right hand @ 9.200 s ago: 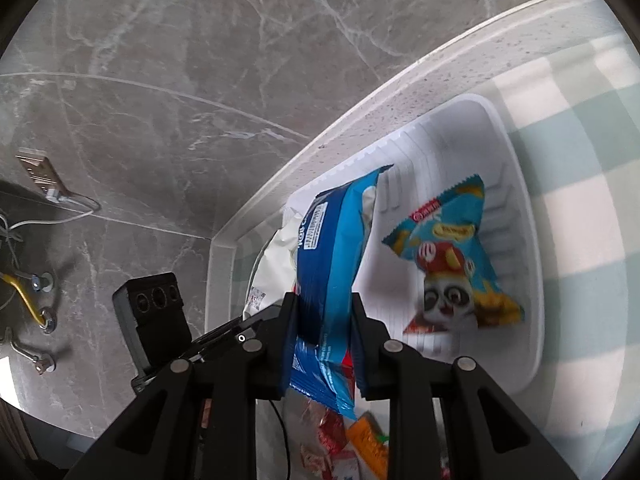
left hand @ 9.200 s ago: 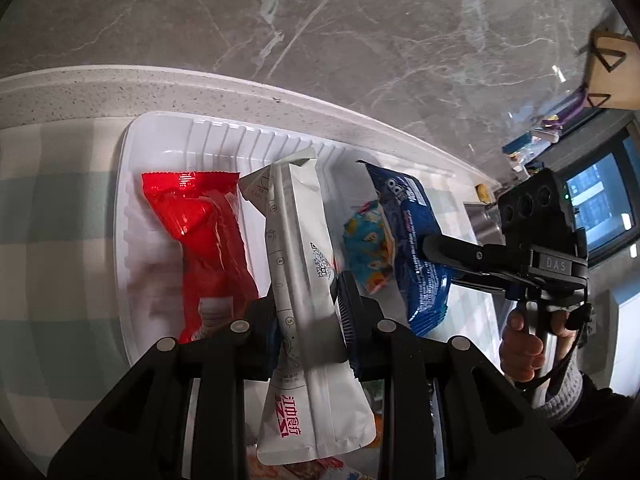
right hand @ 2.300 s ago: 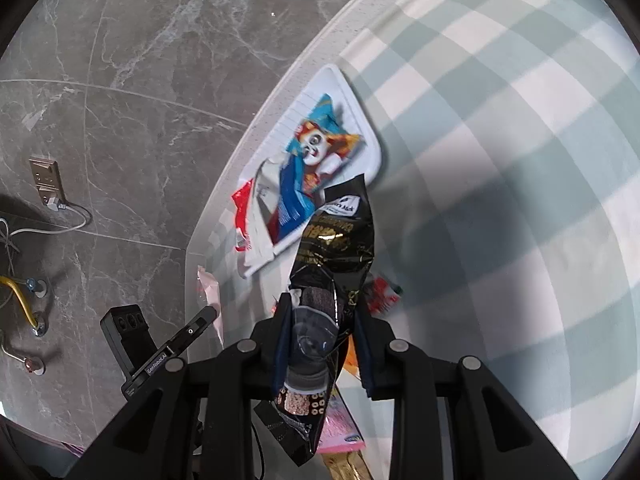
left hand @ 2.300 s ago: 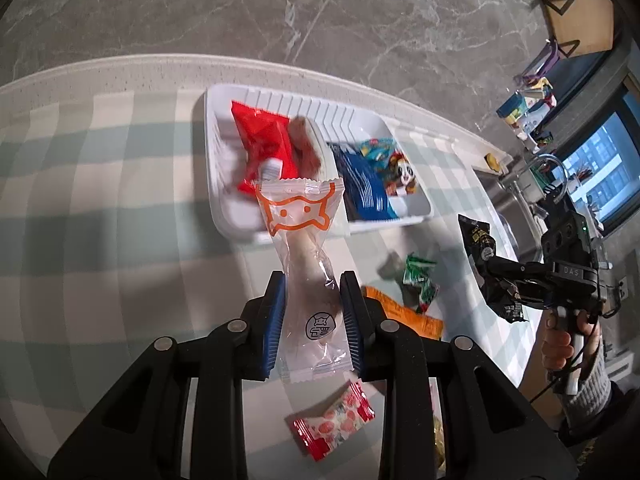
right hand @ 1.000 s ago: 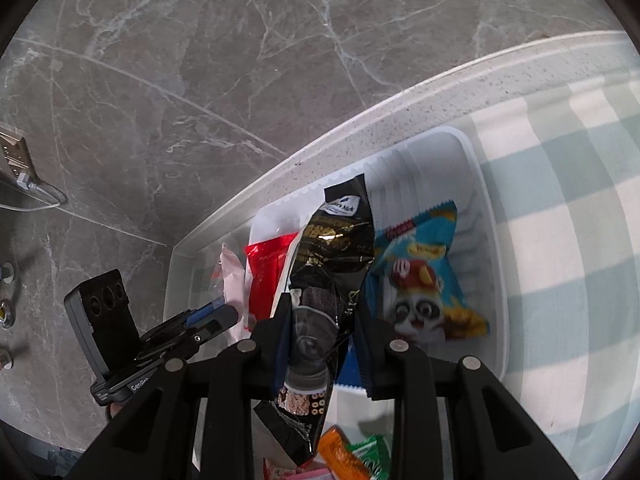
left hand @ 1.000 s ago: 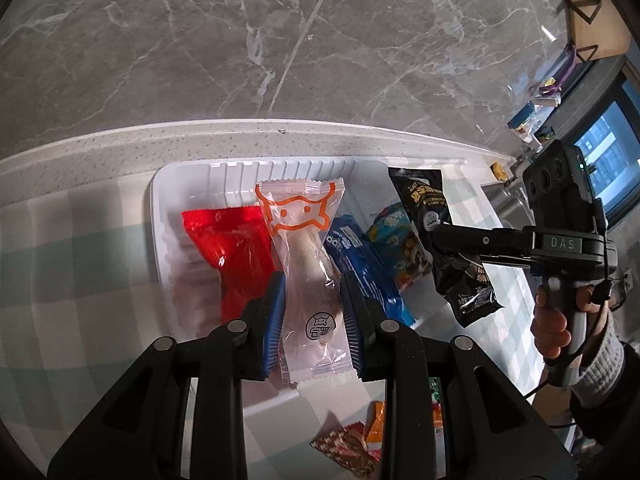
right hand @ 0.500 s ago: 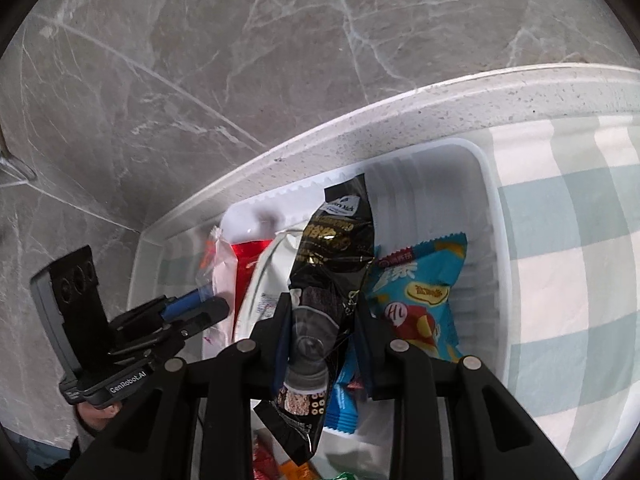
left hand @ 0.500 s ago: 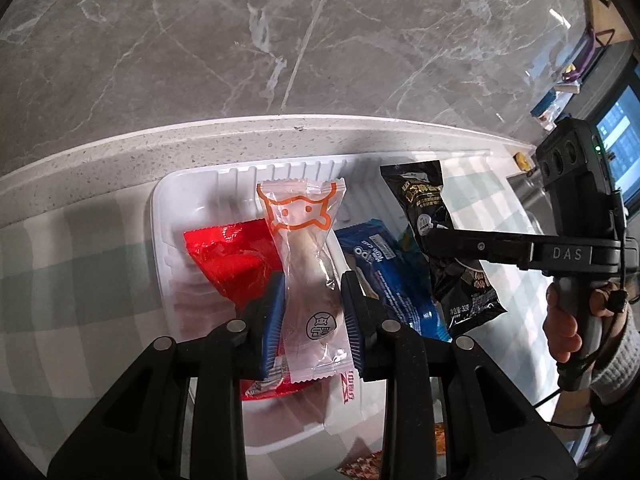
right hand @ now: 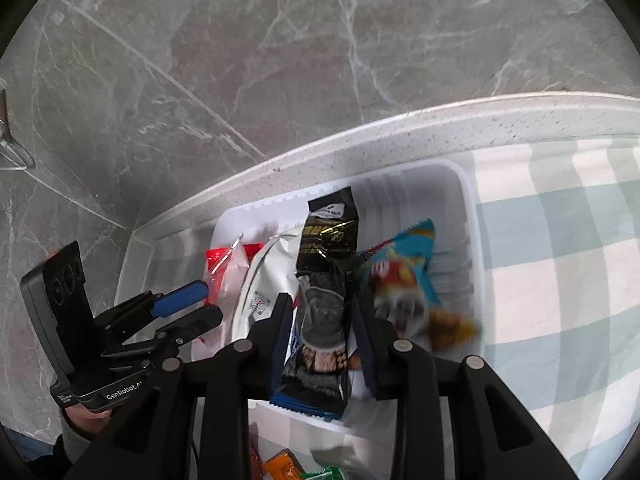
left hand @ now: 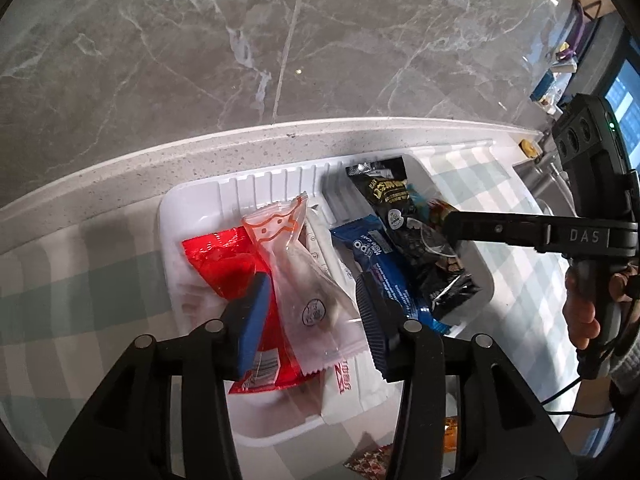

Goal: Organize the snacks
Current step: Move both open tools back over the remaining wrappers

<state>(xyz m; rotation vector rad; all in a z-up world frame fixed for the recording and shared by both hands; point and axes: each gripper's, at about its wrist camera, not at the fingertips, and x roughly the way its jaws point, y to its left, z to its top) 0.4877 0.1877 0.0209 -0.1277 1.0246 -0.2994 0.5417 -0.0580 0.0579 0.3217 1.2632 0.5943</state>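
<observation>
Left gripper [left hand: 308, 312]: we had just parted its jaws; clear pouch [left hand: 304, 280] loose between.
Right gripper [right hand: 322, 340]: black packet [right hand: 326, 280] between; clamp unclear.
White tray [right hand: 468, 216]: held red, blue, panda packets.

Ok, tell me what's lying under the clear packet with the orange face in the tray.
Under the clear packet lie a red packet on one side and a white pouch on the other, both in the white tray. The parts they hide can't be seen.

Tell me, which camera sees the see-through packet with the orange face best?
The left wrist view: the see-through packet lies whole between the left gripper's opened jaws, over the red packet. The right wrist view shows only a blurry edge.
</observation>
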